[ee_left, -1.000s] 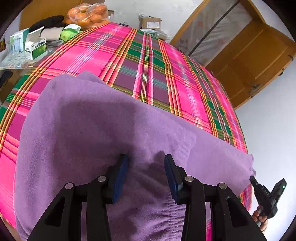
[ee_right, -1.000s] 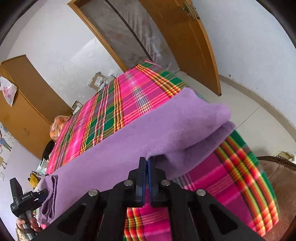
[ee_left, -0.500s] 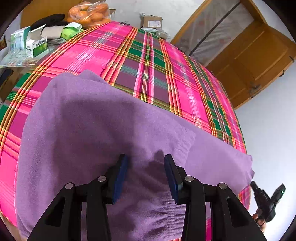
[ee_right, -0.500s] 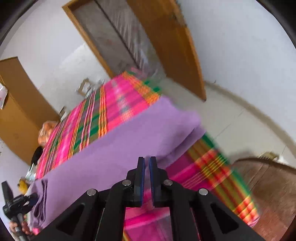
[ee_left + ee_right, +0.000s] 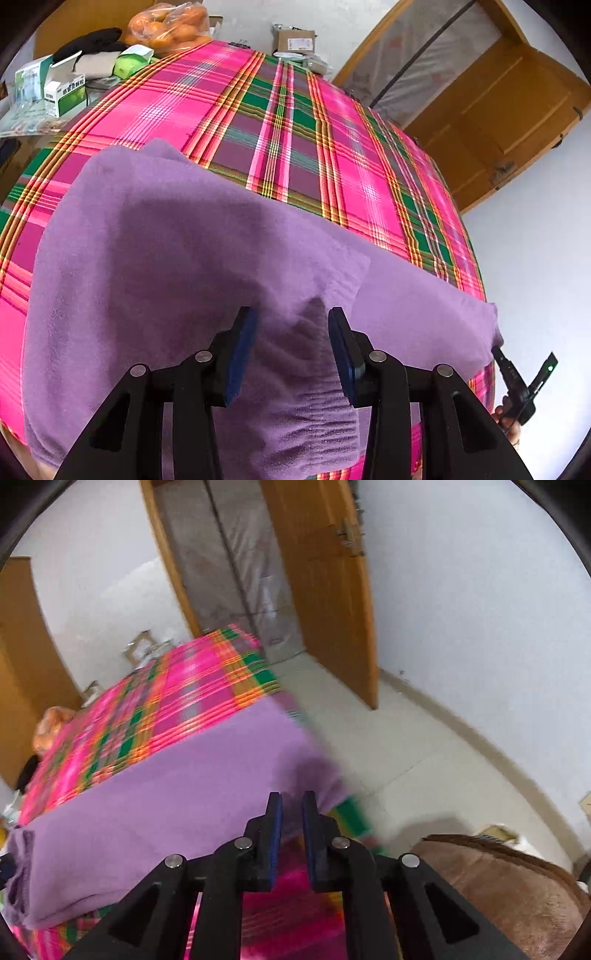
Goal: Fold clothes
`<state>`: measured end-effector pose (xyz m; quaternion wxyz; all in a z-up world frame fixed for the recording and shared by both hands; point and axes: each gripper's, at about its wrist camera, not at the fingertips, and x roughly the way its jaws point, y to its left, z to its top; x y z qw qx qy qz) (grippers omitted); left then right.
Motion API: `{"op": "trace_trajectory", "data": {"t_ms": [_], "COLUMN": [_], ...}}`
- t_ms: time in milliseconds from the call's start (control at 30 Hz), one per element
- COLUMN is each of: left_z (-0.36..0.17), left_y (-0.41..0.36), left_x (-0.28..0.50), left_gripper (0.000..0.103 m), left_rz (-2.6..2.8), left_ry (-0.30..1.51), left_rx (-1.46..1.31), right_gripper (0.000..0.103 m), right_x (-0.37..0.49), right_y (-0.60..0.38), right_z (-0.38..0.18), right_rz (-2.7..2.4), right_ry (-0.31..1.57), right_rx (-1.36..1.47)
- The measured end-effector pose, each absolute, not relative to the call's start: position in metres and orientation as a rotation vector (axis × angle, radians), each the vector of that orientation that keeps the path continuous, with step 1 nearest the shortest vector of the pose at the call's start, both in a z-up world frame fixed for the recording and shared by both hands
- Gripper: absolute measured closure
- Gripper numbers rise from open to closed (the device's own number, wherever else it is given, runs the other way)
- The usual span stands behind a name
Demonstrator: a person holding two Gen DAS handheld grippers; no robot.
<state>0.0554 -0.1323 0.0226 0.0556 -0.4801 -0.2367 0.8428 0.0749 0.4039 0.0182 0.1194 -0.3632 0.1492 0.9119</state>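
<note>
At the far left of the left wrist view, white and green boxes (image 5: 55, 88) sit beside the plaid cloth (image 5: 295, 122), with a bag of oranges (image 5: 168, 24) and a cardboard box (image 5: 293, 40) beyond its far edge. The purple garment (image 5: 166, 240) lies folded across the near side of the cloth-covered bench. The left tool (image 5: 291, 321) hovers over the garment's ribbed hem, its jaws spread wide with nothing between them. At the lower right of that view, the right tool (image 5: 496, 349) touches the garment's far corner, a hand (image 5: 511, 421) on its handle.

In the right wrist view, which is blurred by motion, the garment (image 5: 166, 794) runs from the lower left to the centre. The right tool (image 5: 291, 801) has its jaws parted by a narrow gap at the garment's edge, clamping nothing. A wooden door (image 5: 325, 590) stands open behind, and a brown cushion (image 5: 498, 878) fills the lower right.
</note>
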Motion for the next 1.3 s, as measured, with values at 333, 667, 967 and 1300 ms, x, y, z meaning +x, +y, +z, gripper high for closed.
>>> {"op": "trace_trajectory", "data": {"t_ms": [333, 667, 967, 1300], "left_z": [0.020, 0.021, 0.023, 0.021], "left_y": [-0.128, -0.128, -0.118, -0.116], "left_x": [0.050, 0.049, 0.049, 0.047], "left_gripper": [0.060, 0.060, 0.060, 0.060], "left_rz": [2.561, 2.572, 2.605, 2.614], "left_ry": [-0.727, -0.716, -0.634, -0.612], "left_rx": [-1.477, -1.472, -1.459, -1.467], "right_gripper": [0.077, 0.063, 0.057, 0.060], "right_x": [0.074, 0.079, 0.067, 0.060], "right_y": [0.415, 0.426, 0.433, 0.420], "right_z": [0.026, 0.011, 0.007, 0.001], "right_rz": [2.700, 2.604, 2.661, 2.622], "right_ry": [0.469, 0.409, 0.574, 0.470], "right_rx": [-0.973, -1.012, -1.061, -1.076]}}
